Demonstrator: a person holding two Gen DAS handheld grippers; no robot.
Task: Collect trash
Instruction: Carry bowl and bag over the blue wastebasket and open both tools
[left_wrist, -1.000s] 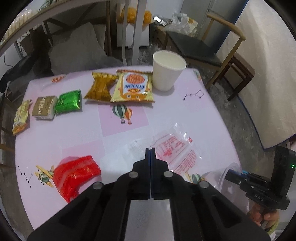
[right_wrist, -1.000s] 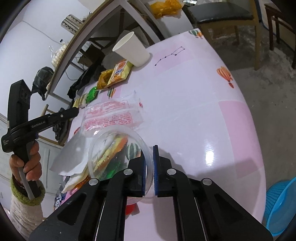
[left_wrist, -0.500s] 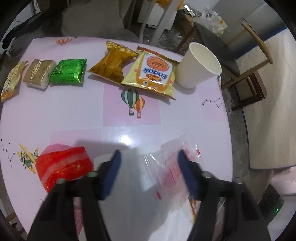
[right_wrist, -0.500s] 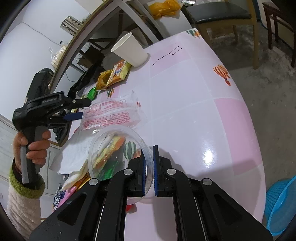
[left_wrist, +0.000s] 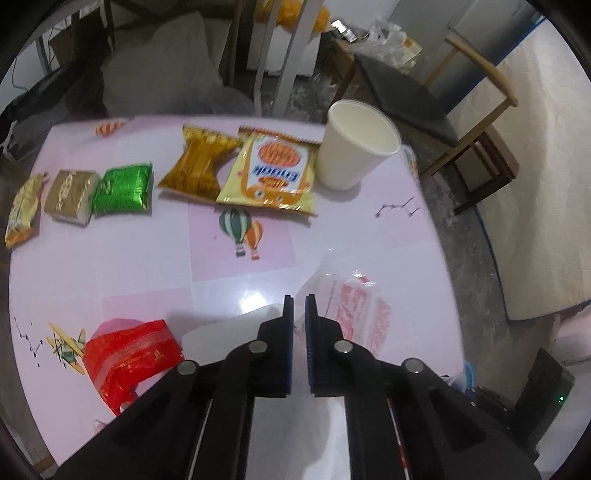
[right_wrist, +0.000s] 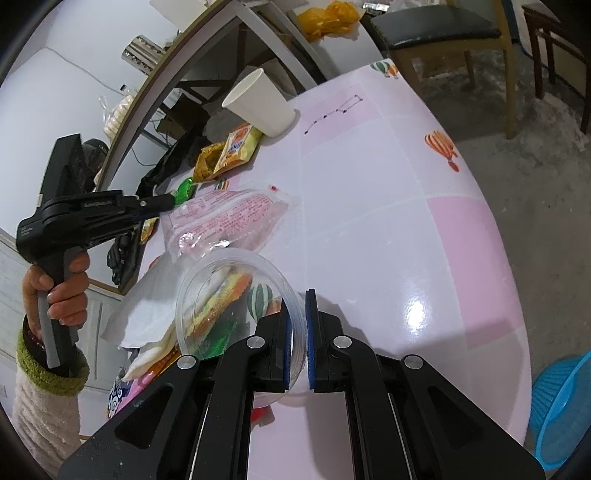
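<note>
Ahead of the left jaws: a clear wrapper is laid flat on the table, just right of the tips; a tissue is spread under them and to their left.
Left of the left jaws: a crumpled packet is set on the table beside the tissue.
Far side, beyond the left jaws: a paper cup is stood upright at the right; a snack bag is laid just left of it, a twisted packet touching it, then three small packets in a row further left.
Between the right jaws: the rim of a clear tub is pinched, with wrappers inside.
Right of the right jaws: a basket is placed on the floor.
</note>
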